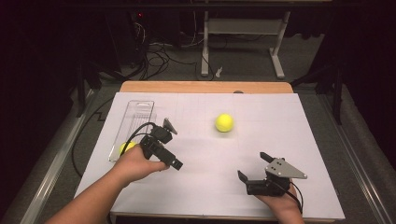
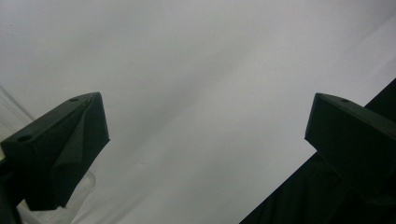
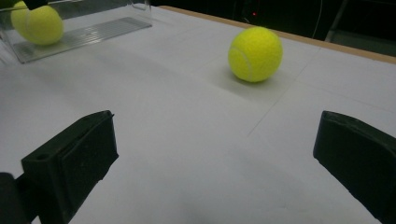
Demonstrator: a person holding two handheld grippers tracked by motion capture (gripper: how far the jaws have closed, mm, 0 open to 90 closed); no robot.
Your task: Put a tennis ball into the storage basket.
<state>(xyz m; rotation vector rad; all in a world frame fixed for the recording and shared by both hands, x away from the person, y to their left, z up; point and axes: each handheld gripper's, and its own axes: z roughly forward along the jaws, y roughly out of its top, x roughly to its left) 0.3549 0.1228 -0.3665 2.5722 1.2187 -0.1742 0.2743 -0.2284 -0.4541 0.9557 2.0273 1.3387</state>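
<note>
Apparently sorting: at nine o'clock a yellow tennis ball [image 1: 126,147] sits inside the clear plastic rectangular tray [image 1: 135,116], beside the left gripper [image 1: 173,145], jaws spread. Toward twelve, a second yellow tennis ball [image 1: 224,122] waits loose on the white worktop [image 1: 280,121]. At five, the right gripper [image 1: 253,166] aims at it, spread.

The loose ball [image 1: 224,122] stands alone on the white sheet [image 1: 280,126], with bare sheet on every side of it. Between this ball and the right gripper [image 1: 254,168], whose jaws are wide apart, nothing blocks the way. Far left of the ball lies a clear tray [image 1: 135,119] with a second ball [image 1: 125,147] at its near end. The left gripper [image 1: 163,156] and left hand [image 1: 137,164] are just beside that end.
</note>
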